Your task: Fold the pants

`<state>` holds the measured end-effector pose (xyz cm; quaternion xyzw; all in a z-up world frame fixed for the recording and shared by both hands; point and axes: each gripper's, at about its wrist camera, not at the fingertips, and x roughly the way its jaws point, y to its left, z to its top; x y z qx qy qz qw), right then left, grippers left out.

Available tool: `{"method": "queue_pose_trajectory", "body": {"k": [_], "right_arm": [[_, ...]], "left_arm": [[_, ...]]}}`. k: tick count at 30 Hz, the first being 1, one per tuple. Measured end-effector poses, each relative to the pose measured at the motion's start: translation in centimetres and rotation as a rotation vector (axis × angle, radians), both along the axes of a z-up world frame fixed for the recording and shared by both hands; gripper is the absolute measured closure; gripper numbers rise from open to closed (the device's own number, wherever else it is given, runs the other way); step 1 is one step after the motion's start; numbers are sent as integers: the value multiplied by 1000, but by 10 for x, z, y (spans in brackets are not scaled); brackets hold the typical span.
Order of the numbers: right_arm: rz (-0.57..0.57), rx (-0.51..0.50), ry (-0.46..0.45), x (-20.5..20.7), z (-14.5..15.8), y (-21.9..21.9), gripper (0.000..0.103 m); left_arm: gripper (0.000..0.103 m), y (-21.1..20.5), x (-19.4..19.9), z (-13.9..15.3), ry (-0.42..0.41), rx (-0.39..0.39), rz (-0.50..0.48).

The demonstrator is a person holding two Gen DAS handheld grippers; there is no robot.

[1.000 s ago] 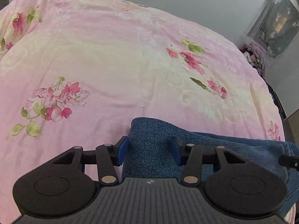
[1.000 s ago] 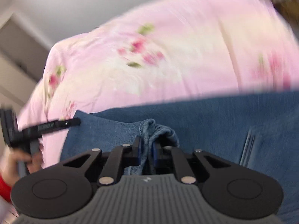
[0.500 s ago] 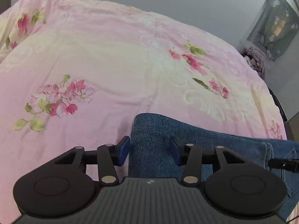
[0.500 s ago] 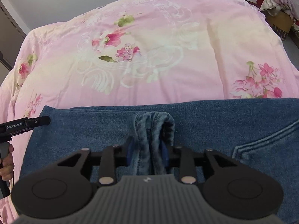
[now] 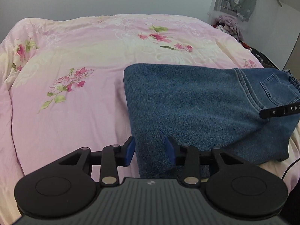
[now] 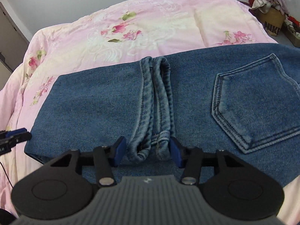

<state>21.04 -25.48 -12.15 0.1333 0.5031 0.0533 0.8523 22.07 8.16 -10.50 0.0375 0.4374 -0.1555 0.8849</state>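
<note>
Two hand-held grippers closing: left hand-held gripper (image 5: 150,151) straddles folded blue denim pants (image 5: 202,108) corner, right hand-held gripper (image 6: 147,151) straddles hem roll (image 6: 155,108), neither pinching; grab all layers evenly.

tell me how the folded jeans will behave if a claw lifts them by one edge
The jeans would likely flop and unfold, since loose hems lie on top. The thick stacked denim probably feels fairly heavy. It should not slide much on the soft bedspread.

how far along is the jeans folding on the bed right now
Done: the jeans lie folded over on the bedspread, hems near the back pocket. In hand: nothing; left gripper and right gripper are closing, not gripping. Left: probably one more fold.
</note>
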Motion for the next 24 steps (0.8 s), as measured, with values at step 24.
{"method": "queue_pose_trajectory", "body": {"k": [24], "right_arm": [[-240, -91, -51, -62, 70, -155, 42]], "left_arm": [[52, -81, 11, 63, -24, 7, -124]]}}
